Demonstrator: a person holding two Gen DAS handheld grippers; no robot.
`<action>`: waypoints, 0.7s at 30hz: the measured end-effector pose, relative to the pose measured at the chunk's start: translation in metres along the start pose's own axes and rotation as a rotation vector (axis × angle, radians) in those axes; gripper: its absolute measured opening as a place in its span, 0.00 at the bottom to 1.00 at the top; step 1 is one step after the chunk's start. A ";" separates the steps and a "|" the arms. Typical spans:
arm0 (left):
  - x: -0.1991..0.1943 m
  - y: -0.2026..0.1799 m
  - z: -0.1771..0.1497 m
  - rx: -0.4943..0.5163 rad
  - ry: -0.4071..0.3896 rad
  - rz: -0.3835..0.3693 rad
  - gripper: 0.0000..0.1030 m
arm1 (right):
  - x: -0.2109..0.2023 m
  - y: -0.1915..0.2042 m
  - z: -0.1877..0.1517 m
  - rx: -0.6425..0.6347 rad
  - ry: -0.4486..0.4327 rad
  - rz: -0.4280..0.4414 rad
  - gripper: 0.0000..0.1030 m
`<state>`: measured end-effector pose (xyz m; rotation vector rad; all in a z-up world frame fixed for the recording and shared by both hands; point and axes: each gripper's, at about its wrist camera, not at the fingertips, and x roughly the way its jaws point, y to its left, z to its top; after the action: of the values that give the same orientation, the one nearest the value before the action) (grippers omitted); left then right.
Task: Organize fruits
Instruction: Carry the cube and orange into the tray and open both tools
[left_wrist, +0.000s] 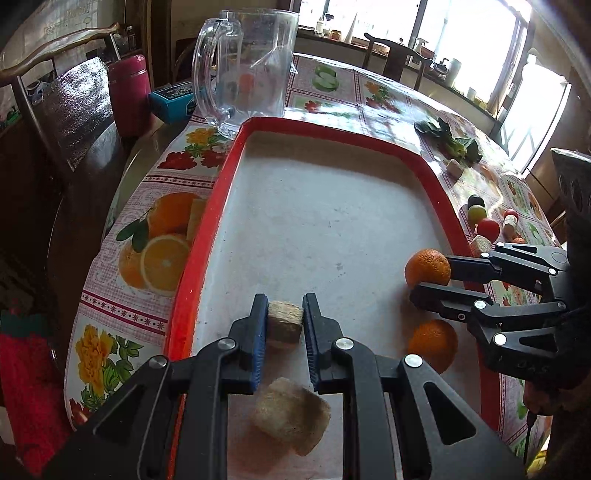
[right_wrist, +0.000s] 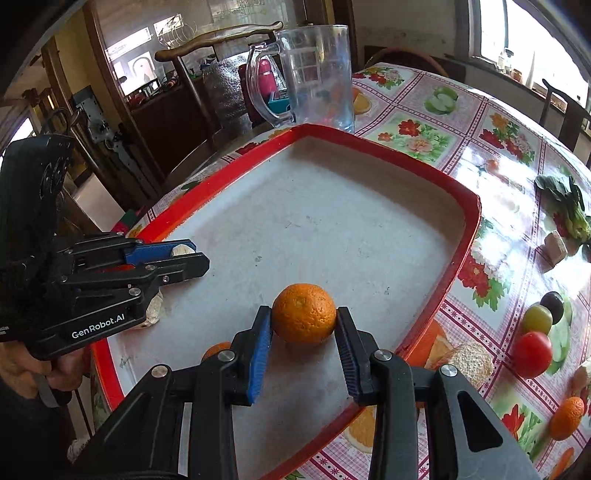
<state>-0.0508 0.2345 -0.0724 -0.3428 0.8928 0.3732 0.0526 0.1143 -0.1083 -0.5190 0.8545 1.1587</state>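
My left claw (left_wrist: 285, 316) is clamped on a small tan block (left_wrist: 284, 324), both blue pads pressing its sides, block just above the tray floor near the left rim. My right claw (right_wrist: 304, 320) has an orange (right_wrist: 304, 313) between its pads, both pads touching the fruit; it looks gripped, and the orange sits low over the grey floor of the red-rimmed tray (left_wrist: 369, 138), right side. A second orange (left_wrist: 433, 345) lies in the tray under my right claw. A bigger pale block (left_wrist: 291, 415) lies on the tray floor beneath my left claw. Outside the tray on the flowered tablecloth (right_wrist: 443, 122): a red tomato (right_wrist: 532, 353), a yellow-green ball (right_wrist: 537, 318), a dark ball (right_wrist: 554, 302), another orange (right_wrist: 567, 418), a pale cube (right_wrist: 556, 245), leafy greens (right_wrist: 569, 208). A clear pitcher (left_wrist: 251, 66) stands just past the far tray corner. Chair (left_wrist: 55, 96) and pink flask (left_wrist: 129, 94) behind
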 end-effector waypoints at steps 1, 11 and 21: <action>-0.001 -0.001 -0.001 0.002 -0.001 0.006 0.16 | 0.001 0.000 0.000 -0.002 0.000 -0.002 0.35; -0.018 0.002 0.000 -0.018 -0.034 0.032 0.45 | -0.035 0.000 -0.003 0.009 -0.068 -0.001 0.43; -0.040 -0.010 -0.001 -0.013 -0.063 0.017 0.45 | -0.087 -0.018 -0.026 0.064 -0.147 -0.028 0.44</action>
<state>-0.0699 0.2185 -0.0402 -0.3335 0.8321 0.4037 0.0480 0.0394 -0.0552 -0.3876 0.7527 1.1263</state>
